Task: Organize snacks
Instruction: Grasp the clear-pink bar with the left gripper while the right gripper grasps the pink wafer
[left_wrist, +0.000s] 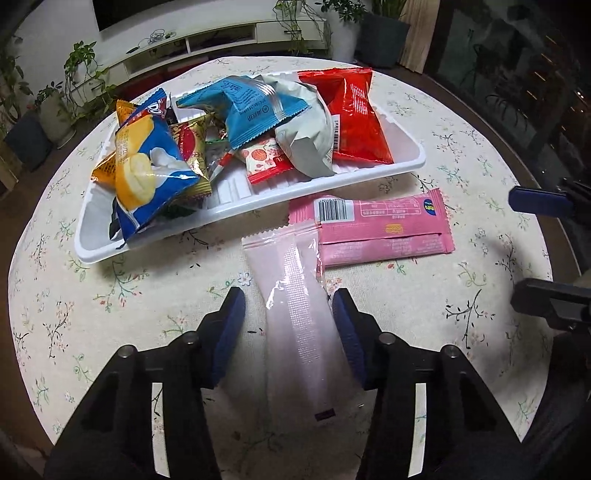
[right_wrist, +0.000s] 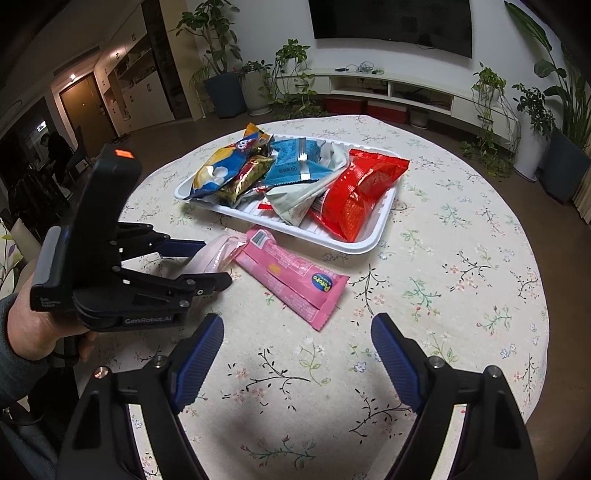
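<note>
L gripper (left_wrist: 288, 306) straddles the pale pink packet (left_wrist: 295, 295) on the tablecloth (left_wrist: 480, 229) just in front of the white tray (left_wrist: 406, 166) w/ snacks, right pad touching, left pad apart; R gripper (right_wrist: 297, 332) wide apart, empty, near the darker pink packet (right_wrist: 291, 273).

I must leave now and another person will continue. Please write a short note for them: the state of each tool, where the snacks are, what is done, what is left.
Left tool: its fingers stand on either side of the pale pink packet on the tablecloth; a firm grip is not clear.
Right tool: open, empty, above bare cloth.
Bright pink packet lies on the cloth beside the white tray, partly over the pale one.
Done: many snacks, such as the red bag, already sit in the tray.
Left: probably both pink packets go to the tray.
</note>
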